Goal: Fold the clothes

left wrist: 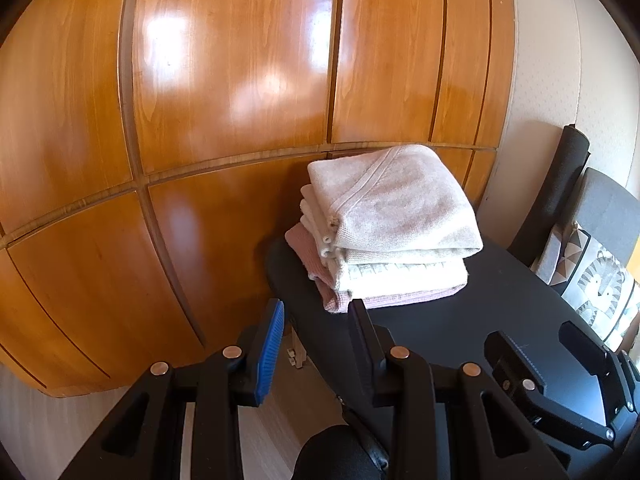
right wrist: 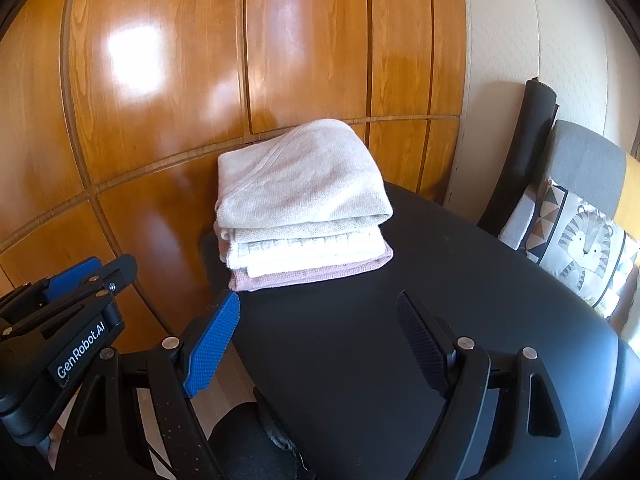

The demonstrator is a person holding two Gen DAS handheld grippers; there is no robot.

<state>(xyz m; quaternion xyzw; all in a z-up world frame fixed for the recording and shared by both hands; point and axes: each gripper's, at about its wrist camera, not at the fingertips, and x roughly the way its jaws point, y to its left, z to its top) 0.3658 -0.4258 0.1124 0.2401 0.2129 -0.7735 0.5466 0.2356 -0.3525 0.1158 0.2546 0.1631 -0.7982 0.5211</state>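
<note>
Stack done, grippers idle

Wardrobe (right wrist: 160, 100) behind, black table (right wrist: 460, 300) ahead, folded stack (right wrist: 300, 200) at its far left corner. I'm holding left gripper (left wrist: 316, 332) and right gripper (right wrist: 320, 336) wide, empty; next needs fresh clothing, I judge

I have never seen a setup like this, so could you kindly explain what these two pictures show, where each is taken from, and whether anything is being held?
There is no robot here: a person holds a two-finger gripper in each hand, and each carries a wide-angle camera looking along its fingers. One picture comes from the left gripper, the other from the right gripper; each also shows in the other's picture. Both stand open and hold nothing. On the black table lies a stack of folded clothes: a beige piece on top, white ones beneath, a pink one at the bottom. Behind stands a wooden wardrobe; to the right, a chair with a tiger cushion.
</note>
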